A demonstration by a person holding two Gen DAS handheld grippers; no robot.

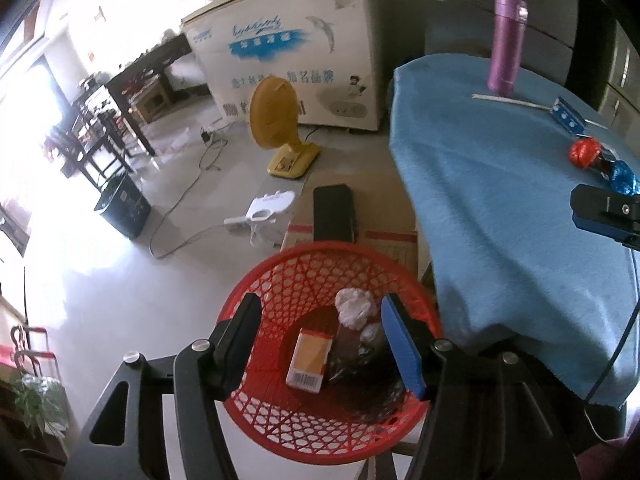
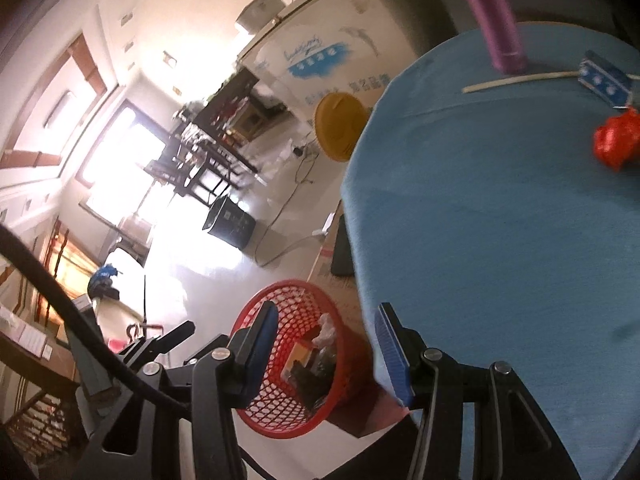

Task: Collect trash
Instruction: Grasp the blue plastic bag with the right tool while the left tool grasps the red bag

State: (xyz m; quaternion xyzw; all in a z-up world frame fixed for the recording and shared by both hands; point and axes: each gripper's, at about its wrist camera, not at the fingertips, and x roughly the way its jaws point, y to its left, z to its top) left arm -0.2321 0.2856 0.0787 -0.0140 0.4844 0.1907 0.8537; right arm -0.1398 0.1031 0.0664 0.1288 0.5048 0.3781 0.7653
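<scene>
A red mesh basket [image 1: 276, 280] stands on the floor beside a table with a blue cloth [image 1: 500, 200]. It holds an orange carton [image 1: 310, 360], white crumpled paper [image 1: 354, 306] and dark wrappers. My left gripper [image 1: 324, 344] is open and empty right above the basket. On the table lie a red foil ball [image 1: 584, 152], a blue foil piece [image 1: 622, 176], a small blue box [image 1: 566, 116] and a white stick [image 1: 508, 101]. My right gripper [image 2: 326, 356] is open and empty at the table's edge [image 2: 360, 240], over the basket [image 2: 256, 312]. The red ball [image 2: 616, 140] lies far right.
A purple flask [image 1: 506, 44] stands at the back of the table. On the floor are a yellow fan [image 1: 276, 120], a black phone [image 1: 334, 212] on cardboard, a power strip with cables [image 1: 240, 222], a black box [image 1: 124, 204] and a white chest freezer [image 1: 288, 48].
</scene>
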